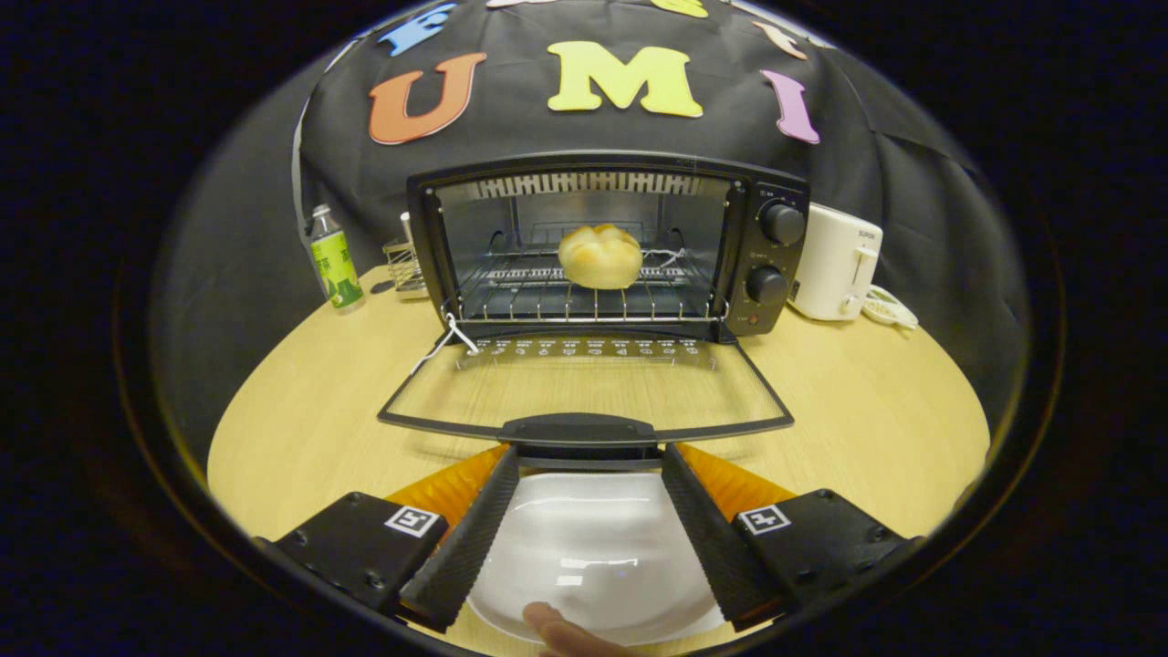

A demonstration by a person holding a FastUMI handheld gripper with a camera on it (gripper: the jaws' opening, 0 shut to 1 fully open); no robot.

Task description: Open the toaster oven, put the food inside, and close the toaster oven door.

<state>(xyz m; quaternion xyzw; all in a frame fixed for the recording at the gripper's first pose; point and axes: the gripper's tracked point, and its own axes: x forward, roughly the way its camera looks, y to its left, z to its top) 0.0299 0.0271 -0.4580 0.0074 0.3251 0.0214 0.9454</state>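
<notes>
Closing comes next: bun [599, 256] sits on the rack inside the toaster oven [602, 246], so bring the wide-spread, empty tongs [589, 456] under the door handle [578, 430] at 12 o'clock and lift the door [584, 388] squarely upward off the desk [301, 420].

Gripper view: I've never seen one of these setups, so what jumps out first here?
The toaster oven stands wide open on the wooden table, its glass door folded down flat toward the camera. A round bread roll sits alone on the wire rack inside. The tongs are open, their tips right at the door's handle, with a white plate lying below between them.
</notes>
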